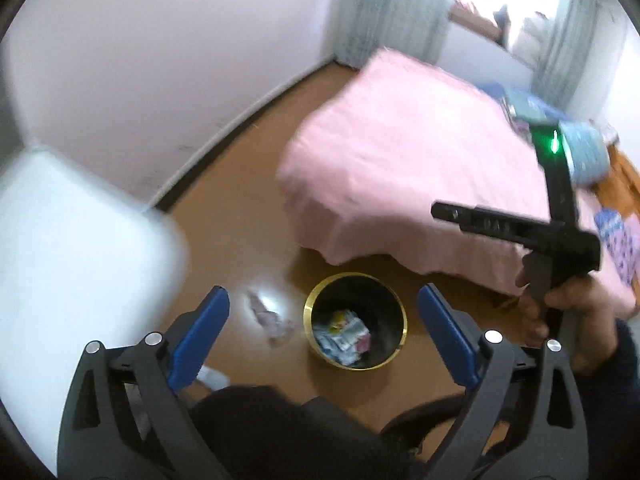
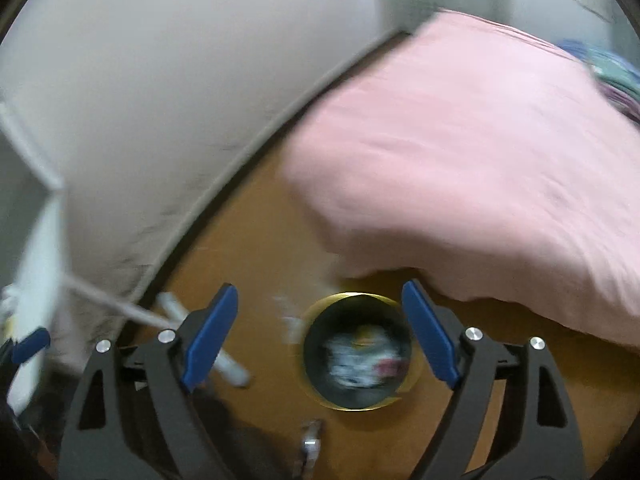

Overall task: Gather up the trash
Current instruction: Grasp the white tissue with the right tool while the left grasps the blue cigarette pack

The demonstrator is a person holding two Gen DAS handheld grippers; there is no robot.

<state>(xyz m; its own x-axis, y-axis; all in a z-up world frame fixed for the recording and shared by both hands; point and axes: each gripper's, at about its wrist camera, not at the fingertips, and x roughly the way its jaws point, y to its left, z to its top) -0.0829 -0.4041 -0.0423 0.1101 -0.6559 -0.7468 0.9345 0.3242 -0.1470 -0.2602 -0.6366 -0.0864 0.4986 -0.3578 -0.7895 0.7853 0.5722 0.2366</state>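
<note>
1. The left gripper [image 1: 323,336] had its 2 blue pads [image 1: 200,340] spread wide with nothing between them or touching them; it was released and carried nothing.
2. The right gripper [image 2: 320,334] likewise stood with its pads [image 2: 210,338] well apart and empty, no item pressed on either side.
3. Both pairs of fingers framed the round bin [image 1: 355,322] in the lower middle of each view, seemingly because both tools were aimed down at its mouth, the natural pose for dropping items in.
4. The bin, dark inside with a gold rim [image 2: 416,364], already held crumpled wrappers [image 1: 344,338], so part of the collecting looked done.
5. Loose trash remained on the brown floor [image 1: 240,216]: a crinkled clear wrapper [image 1: 270,316] just left of the bin, and a blurred small piece [image 2: 312,440] below the bin in the right wrist view.
6. At the right of the left wrist view, a hand [image 1: 560,312] gripped the other tool's handle.
7. The pink bedcover [image 1: 400,160] filled the upper right, its edge hanging near the bin; a white cabinet [image 1: 72,248] sat at the left.
</note>
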